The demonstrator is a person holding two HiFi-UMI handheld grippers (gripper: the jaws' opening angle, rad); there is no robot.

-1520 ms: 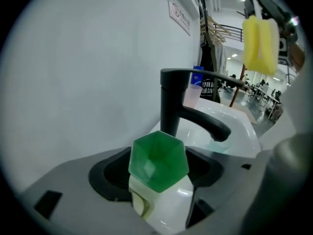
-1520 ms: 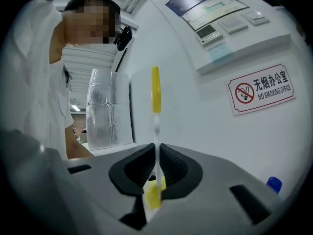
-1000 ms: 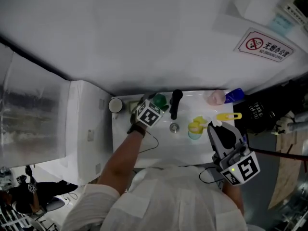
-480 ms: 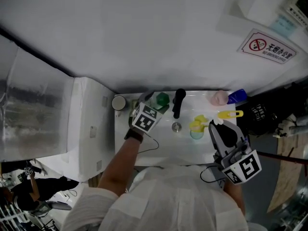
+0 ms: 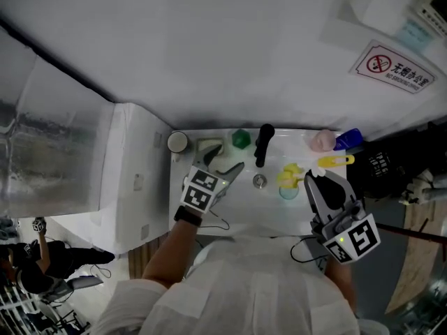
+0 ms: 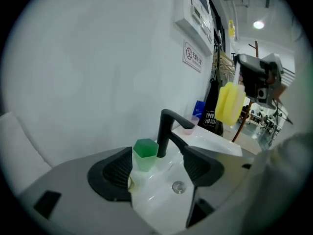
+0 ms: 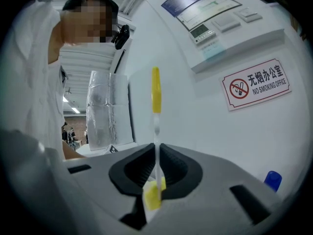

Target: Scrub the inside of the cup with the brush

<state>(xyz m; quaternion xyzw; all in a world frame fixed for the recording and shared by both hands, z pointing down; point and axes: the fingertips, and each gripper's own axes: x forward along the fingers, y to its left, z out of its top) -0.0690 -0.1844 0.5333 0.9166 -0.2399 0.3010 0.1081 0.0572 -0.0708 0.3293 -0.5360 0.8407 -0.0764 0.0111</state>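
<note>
A green cup [image 5: 241,138] [image 6: 145,153] stands upright on the back rim of the white sink [image 5: 272,211], left of the black faucet [image 5: 264,144]. My left gripper [image 5: 222,160] [image 6: 157,168] hangs in front of the cup and apart from it. Its jaws stand wide, are closing a little, and hold nothing. My right gripper [image 5: 318,181] [image 7: 156,168] is shut on the thin stem of the brush [image 7: 155,131]. The brush's yellow sponge head [image 5: 288,176] [image 6: 229,102] hangs over the basin's right side, above a pale teal thing [image 5: 286,192].
A pink cup [image 5: 321,139] and a blue bottle [image 5: 347,139] stand at the sink's back right corner. A white round pot [image 5: 177,142] sits at the back left. The drain [image 5: 260,181] lies mid-basin. A white cabinet [image 5: 136,180] flanks the sink on the left.
My left gripper has drawn back from the green cup toward the front left, and the cup stays on the rim. The right gripper with the brush has hardly moved.
</note>
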